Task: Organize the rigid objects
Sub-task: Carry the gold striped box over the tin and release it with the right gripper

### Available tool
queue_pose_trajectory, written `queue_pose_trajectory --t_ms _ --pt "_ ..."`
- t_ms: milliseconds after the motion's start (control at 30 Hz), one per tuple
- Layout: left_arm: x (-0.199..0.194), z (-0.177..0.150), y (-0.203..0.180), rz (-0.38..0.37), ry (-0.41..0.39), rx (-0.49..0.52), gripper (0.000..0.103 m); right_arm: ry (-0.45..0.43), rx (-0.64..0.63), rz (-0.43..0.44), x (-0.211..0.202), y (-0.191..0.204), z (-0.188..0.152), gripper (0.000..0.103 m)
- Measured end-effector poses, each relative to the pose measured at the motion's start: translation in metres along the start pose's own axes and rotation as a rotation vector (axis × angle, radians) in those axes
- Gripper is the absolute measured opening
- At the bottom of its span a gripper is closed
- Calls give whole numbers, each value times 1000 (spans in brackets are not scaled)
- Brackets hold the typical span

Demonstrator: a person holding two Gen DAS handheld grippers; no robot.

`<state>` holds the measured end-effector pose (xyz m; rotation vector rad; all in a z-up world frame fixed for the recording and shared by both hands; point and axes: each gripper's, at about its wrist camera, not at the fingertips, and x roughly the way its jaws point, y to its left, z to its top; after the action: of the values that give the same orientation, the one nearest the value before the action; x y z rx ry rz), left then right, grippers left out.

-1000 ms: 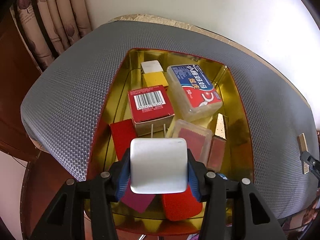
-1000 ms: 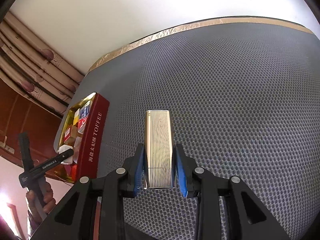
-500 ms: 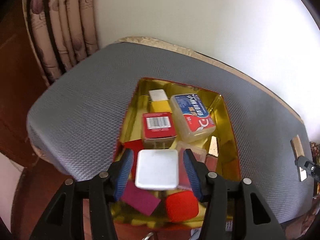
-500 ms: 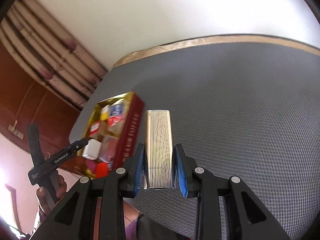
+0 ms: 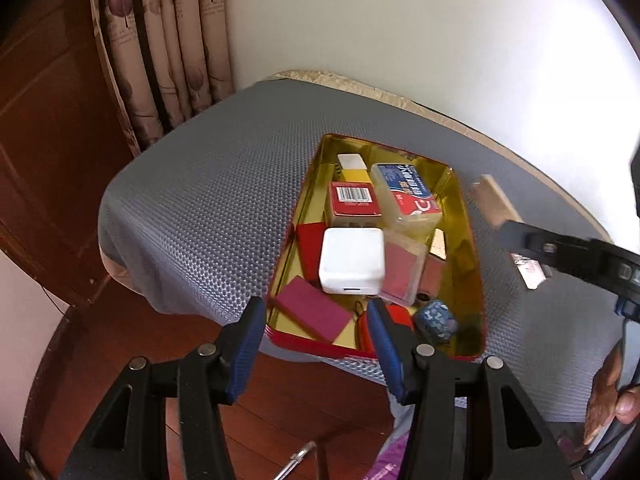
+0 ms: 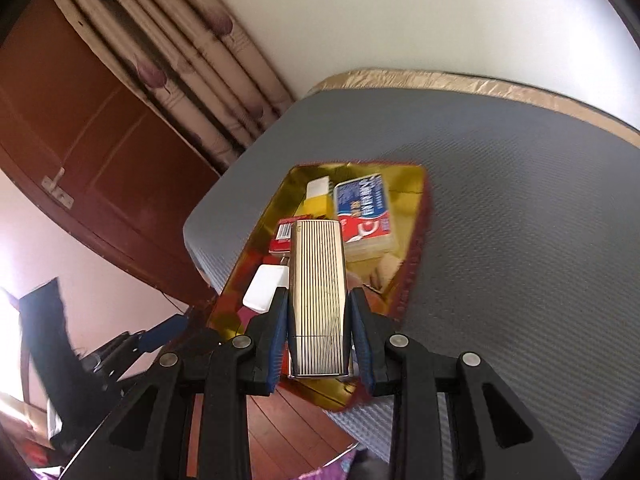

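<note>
The gold ribbed case is clamped between the blue pads of the right gripper, its long axis pointing away from the camera. In the right wrist view it hangs over the near half of the gold-lined tin, covering part of the contents. In the left wrist view the same case appears blurred, just beyond the tin's right wall.

The gold-lined tin, red on the outside, sits on the grey mesh mat at the near edge of the mat. Contents:

- The white square block lies in the middle of the tin, resting on other items, free of both grippers.
- The red barcode box lies just beyond it.
- The blue-and-red labelled clear box lies to the right of the barcode box, touching it.
- A white-and-yellow block occupies the far end.
- A magenta flat piece lies at the near left corner.
- A blue patterned object lies at the near right.

The left gripper is positioned at the near rim of the tin. Its jaws are spread apart and hold nothing.

Patterned curtains hang at the far left, in front of dark wood panelling.
</note>
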<state>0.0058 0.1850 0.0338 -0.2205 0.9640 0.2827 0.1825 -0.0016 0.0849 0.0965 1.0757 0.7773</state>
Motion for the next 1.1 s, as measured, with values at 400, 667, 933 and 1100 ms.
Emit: queue_pose_trajectory --t_ms 400,667,933,1100 --pt "19 -2 9 -1 34 -1 53 65 -31 -85 57 3 -6 28" --pt "25 -3 8 -10 48 8 54 74 -44 -117 71 0 -7 28" --pt "27 -2 8 -9 56 8 53 71 -52 -144 81 -1 -7 28" --pt "27 -2 9 -11 62 9 53 69 -54 -151 81 -2 -7 29"
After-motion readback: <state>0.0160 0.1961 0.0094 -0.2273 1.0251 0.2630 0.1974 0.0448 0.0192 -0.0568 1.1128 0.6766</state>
